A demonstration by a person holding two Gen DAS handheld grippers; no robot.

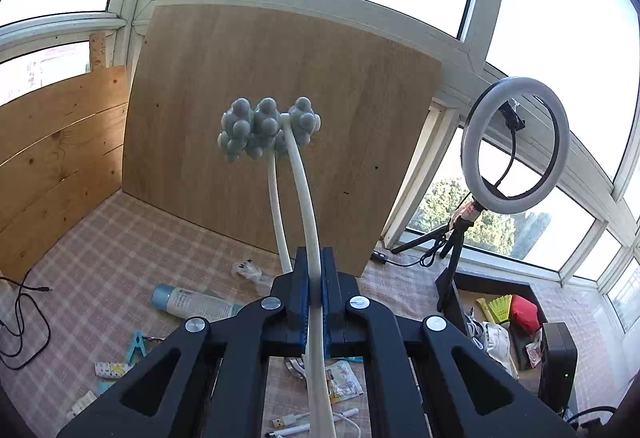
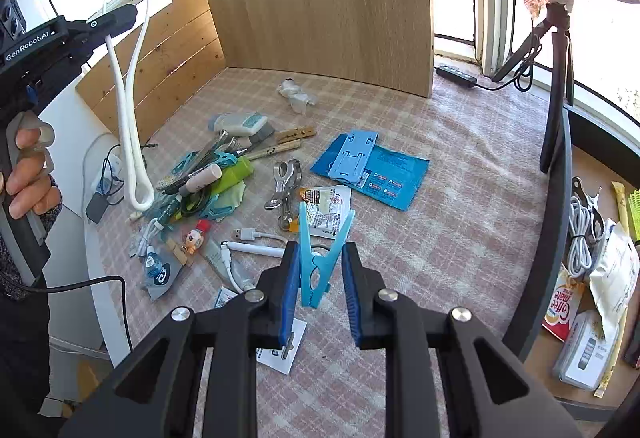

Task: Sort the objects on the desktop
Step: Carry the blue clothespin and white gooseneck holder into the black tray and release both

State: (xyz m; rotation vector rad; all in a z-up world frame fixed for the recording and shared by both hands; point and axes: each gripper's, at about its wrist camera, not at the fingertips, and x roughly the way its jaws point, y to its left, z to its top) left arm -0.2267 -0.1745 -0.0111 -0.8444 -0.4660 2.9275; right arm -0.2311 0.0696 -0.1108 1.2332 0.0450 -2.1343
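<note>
Desktop objects: loose clutter heaped on the checked tablecloth [image 2: 440, 198]. Item one, white massager [image 1: 308, 206] with grey knobbed rollers, is pinched by one arm in the left gripper [image 1: 316, 298] and held high above the table. Item two, blue clothespin [image 2: 320, 250], sits upright between the spread fingers of the right gripper [image 2: 320, 278]; whether it is touched cannot be told. Handling, as judged: the massager should be lowered slowly, its loop kept from swinging.
</note>
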